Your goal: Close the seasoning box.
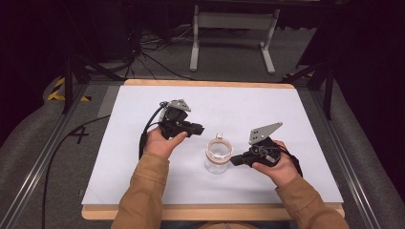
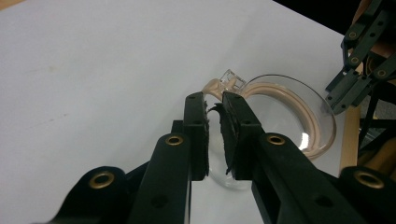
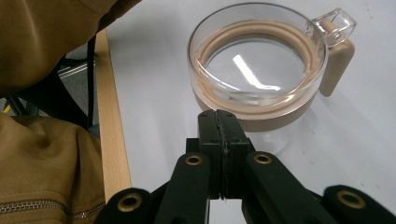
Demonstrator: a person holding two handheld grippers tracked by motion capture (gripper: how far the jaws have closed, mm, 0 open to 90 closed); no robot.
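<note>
Clear jar (image 1: 218, 157) with tan lid ring sitting mid-bench (image 1: 143, 181), between both claws. Right claw (image 1: 234, 161) pressing together, empty, tips just beside the jar. Left claw (image 1: 200, 129) slightly apart, holding nothing, hovering near the jar. No readable writing.

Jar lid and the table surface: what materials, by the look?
Jar lid: clear glossy plastic, likely, going by see-through walls and glare streaks; the tan seal ring looks matte, probably silicone. Table surface: matte white sheet, no glare, over a pale wood-look board edge.
</note>
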